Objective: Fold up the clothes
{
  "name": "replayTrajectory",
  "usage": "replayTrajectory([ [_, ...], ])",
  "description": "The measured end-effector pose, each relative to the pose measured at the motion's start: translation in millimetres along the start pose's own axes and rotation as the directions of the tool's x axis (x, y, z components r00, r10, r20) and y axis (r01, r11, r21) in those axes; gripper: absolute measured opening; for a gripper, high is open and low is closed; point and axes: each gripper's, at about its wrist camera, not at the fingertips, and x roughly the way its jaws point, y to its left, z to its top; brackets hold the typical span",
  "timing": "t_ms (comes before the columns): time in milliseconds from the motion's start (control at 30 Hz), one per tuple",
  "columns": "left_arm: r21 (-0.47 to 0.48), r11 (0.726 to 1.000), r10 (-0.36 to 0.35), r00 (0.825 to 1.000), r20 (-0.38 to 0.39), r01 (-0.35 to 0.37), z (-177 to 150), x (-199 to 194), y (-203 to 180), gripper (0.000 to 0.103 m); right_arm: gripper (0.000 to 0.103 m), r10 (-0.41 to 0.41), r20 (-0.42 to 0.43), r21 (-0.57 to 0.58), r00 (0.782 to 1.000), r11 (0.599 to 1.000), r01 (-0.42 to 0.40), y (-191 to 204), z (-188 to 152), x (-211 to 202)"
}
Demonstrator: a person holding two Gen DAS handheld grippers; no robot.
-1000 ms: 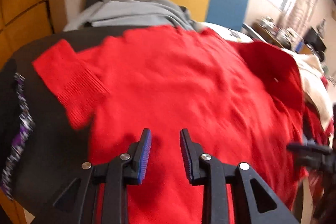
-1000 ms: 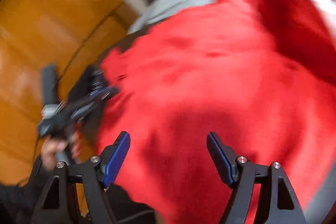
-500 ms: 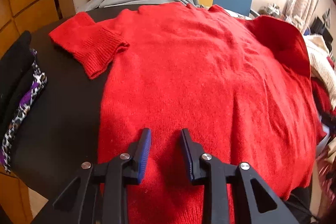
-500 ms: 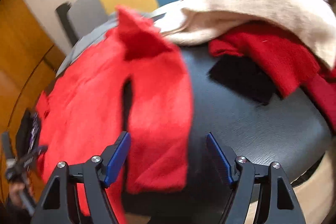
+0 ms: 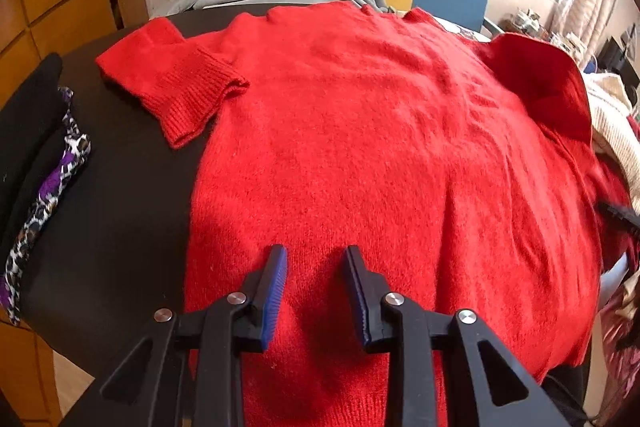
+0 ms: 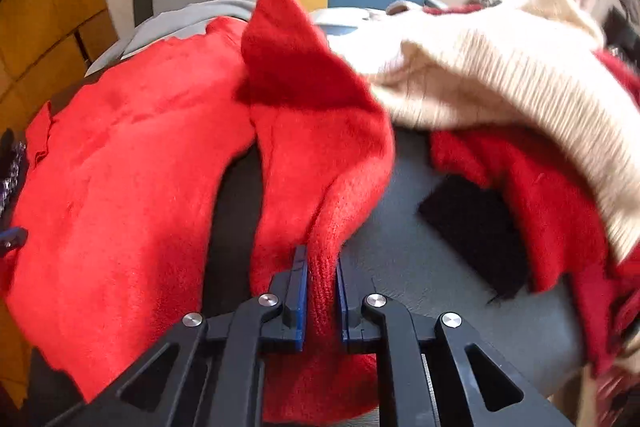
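Gripping sleeve (image 6: 320, 163) cuff of red sweater (image 5: 380, 147) with right gripper (image 6: 322, 291), clamped. Hovering left gripper (image 5: 316, 267) over hem, tongs apart. Handling soft, limp, stretchy knit; taking cuffs, hem corners.

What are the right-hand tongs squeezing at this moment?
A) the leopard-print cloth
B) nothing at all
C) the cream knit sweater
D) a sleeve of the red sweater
D: the right tongs are closed on the ribbed sleeve of the red sweater, while the cream sweater lies apart, further back.
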Motion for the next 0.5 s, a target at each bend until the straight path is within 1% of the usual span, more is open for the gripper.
replayTrajectory([
  [67,0.004,1.000,-0.006,1.000,-0.004,0.006,1,1,1,0.030,0.012,-0.054,0.045,-0.043,0.998,0.998,0.056,-9,15,-18],
  [133,0.005,1.000,-0.012,1.000,-0.011,0.012,2,1,2,0.030,0.012,-0.112,0.098,-0.079,0.989,0.990,0.120,-23,31,-39],
  [200,0.002,1.000,-0.018,1.000,-0.016,0.018,3,2,4,0.030,0.012,-0.199,0.146,-0.094,0.969,0.972,0.214,-44,53,-57],
  [267,0.003,1.000,-0.018,1.000,-0.020,0.019,4,2,4,0.031,0.012,-0.284,0.179,-0.100,0.942,0.947,0.305,-64,75,-67],
  [333,0.012,1.000,-0.014,1.000,-0.024,0.015,5,2,3,0.031,0.012,-0.351,0.172,-0.084,0.920,0.926,0.369,-90,98,-65],
  [367,0.018,1.000,-0.012,1.000,-0.027,0.013,5,2,3,0.031,0.012,-0.351,0.161,-0.078,0.923,0.927,0.366,-103,110,-60],
  [433,0.029,1.000,-0.010,0.999,-0.033,0.011,6,3,3,0.031,0.012,-0.387,0.117,-0.029,0.914,0.919,0.393,-130,135,-41],
  [500,0.036,0.999,-0.012,0.999,-0.038,0.014,6,2,3,0.031,0.012,-0.394,0.037,0.059,0.919,0.918,0.391,-159,151,-22],
])
